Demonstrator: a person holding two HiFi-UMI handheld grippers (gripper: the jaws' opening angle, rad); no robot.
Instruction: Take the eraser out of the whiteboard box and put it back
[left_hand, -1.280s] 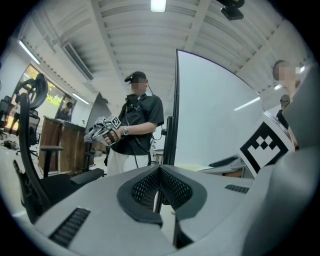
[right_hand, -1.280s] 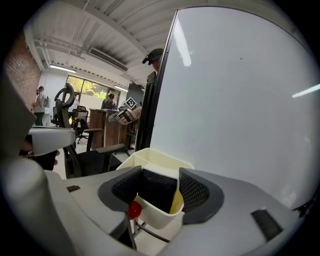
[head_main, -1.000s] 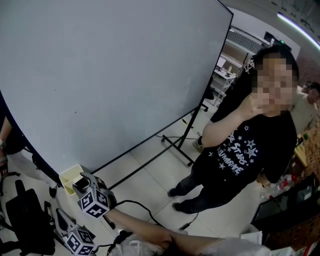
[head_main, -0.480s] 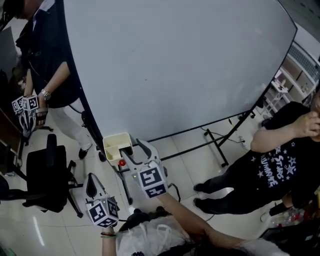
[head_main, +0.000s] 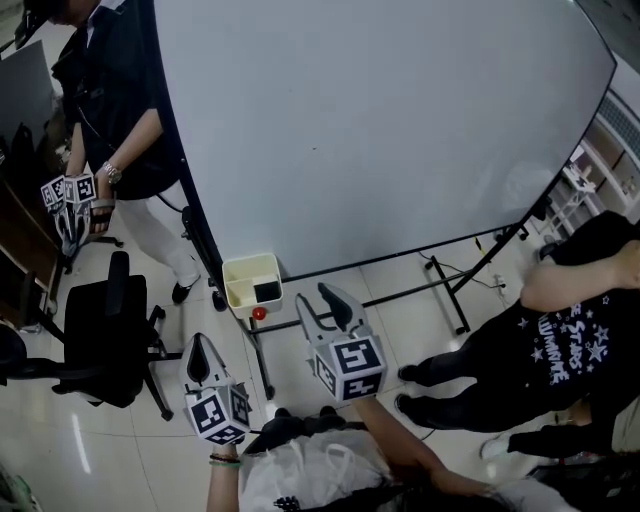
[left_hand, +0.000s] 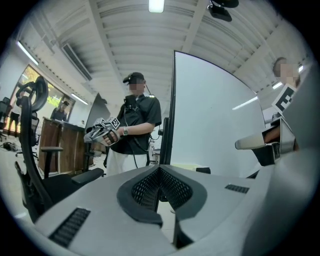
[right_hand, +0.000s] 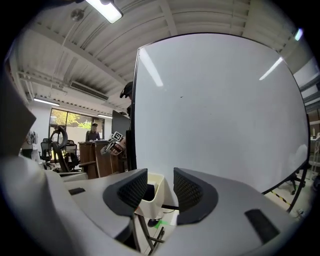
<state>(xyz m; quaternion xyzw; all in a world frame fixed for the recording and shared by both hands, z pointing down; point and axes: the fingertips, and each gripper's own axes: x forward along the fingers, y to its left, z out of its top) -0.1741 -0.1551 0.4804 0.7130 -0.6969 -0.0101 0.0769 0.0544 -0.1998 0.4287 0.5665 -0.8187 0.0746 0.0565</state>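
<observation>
- Fingers (right_hand: 134, 189) on my right gripper (head_main: 322, 309) are standing partly apart, having just been closing, with nothing between them.
- My left gripper (left_hand: 160, 172) is keeping its fingers together, empty.
- I'm seeing the dark eraser (head_main: 266, 291) lying inside the cream box (head_main: 240, 272) at the whiteboard's (head_main: 380, 130) lower left edge, which fits it either waiting to come out or being back in.
- I'm judging it light, stiff-backed and soft-faced, so I'm favouring its long sides.
</observation>
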